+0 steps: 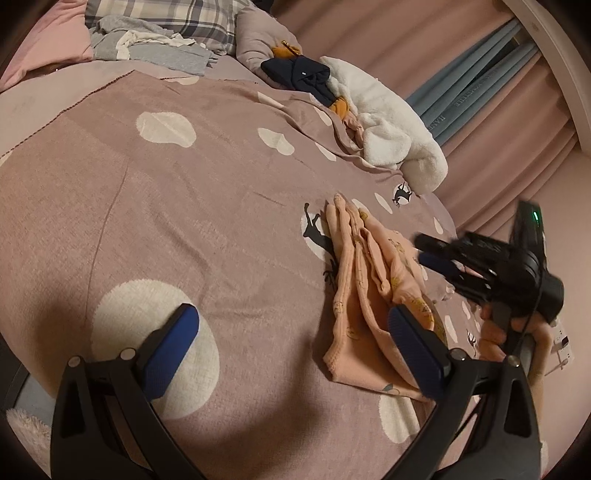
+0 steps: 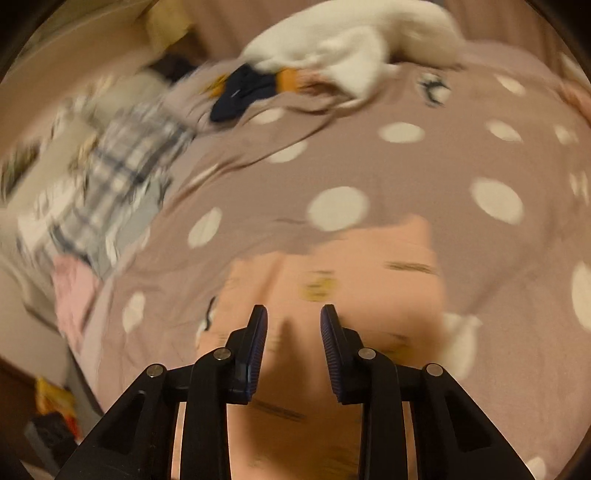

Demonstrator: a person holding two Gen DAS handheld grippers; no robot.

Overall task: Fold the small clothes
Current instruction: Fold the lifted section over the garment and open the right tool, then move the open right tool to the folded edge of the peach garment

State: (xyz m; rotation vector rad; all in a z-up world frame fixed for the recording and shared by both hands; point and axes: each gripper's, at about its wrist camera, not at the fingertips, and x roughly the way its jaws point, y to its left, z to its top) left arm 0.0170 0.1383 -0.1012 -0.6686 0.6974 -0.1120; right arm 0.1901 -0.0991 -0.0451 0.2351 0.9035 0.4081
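A small peach garment point(image 1: 365, 295) with little prints lies bunched in folds on the mauve bedspread point(image 1: 221, 206) at the right. My left gripper point(image 1: 291, 325) is wide open above the spread; its right finger point(image 1: 413, 347) overlaps the garment's near edge. My right gripper point(image 1: 432, 254) hovers over the garment's far right side. In the blurred right wrist view the same peach garment point(image 2: 354, 266) lies flat under my right gripper point(image 2: 293, 314), whose jaws stand partly apart with nothing between them.
A white fluffy garment point(image 1: 388, 125) and a dark navy one point(image 1: 299, 74) lie at the bed's far edge. Grey clothes point(image 1: 155, 48) and a plaid pillow point(image 1: 166, 14) sit at the back left. Pink curtains point(image 1: 498, 140) hang on the right.
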